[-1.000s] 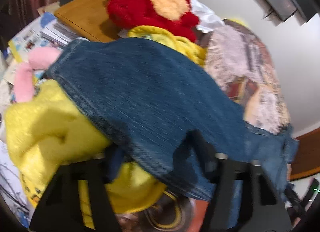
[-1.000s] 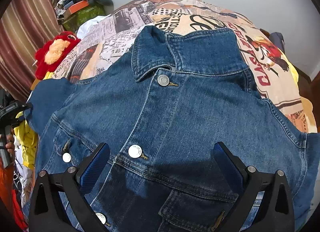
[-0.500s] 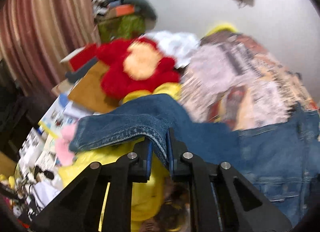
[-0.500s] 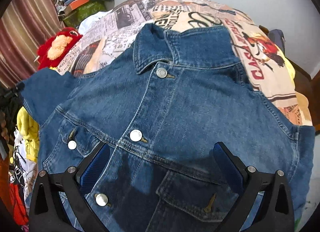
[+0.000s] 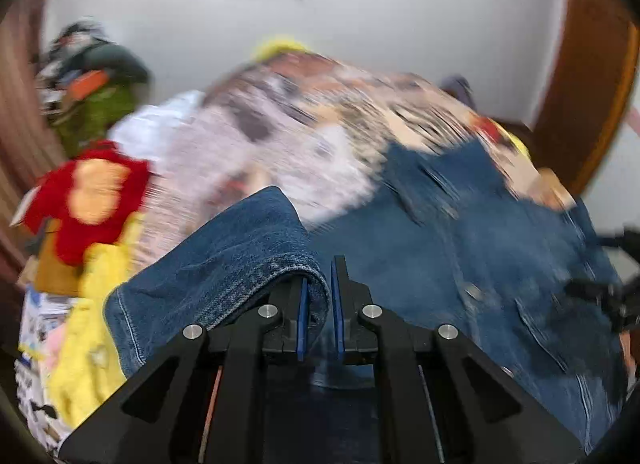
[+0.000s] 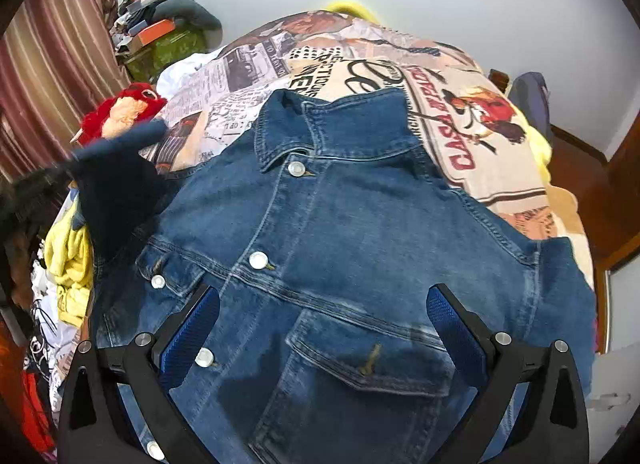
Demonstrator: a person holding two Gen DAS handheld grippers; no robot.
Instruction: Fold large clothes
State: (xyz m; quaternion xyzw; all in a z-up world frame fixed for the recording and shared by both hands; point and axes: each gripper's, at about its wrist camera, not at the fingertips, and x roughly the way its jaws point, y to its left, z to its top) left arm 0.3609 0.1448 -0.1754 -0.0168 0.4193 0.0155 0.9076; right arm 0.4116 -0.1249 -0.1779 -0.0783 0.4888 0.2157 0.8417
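A blue denim jacket (image 6: 340,248) lies front up on the printed bedspread (image 6: 360,68), collar toward the far wall, buttons fastened. My left gripper (image 5: 319,296) is shut on the jacket's sleeve (image 5: 224,276) and holds it lifted above the bed's left side. In the right wrist view the raised sleeve (image 6: 116,180) shows blurred at the left. My right gripper (image 6: 324,324) is open and empty, hovering over the jacket's lower front near the chest pocket (image 6: 368,348).
A red plush toy (image 6: 120,114) and yellow clothes (image 6: 70,264) lie at the bed's left edge. A cluttered pile (image 6: 160,36) stands at the back left by the striped curtain. A wooden door frame (image 5: 588,76) is at the right.
My left gripper shut on the sleeve, lifted it and swung it right toward the jacket body. My right gripper drew back slightly and stayed open.
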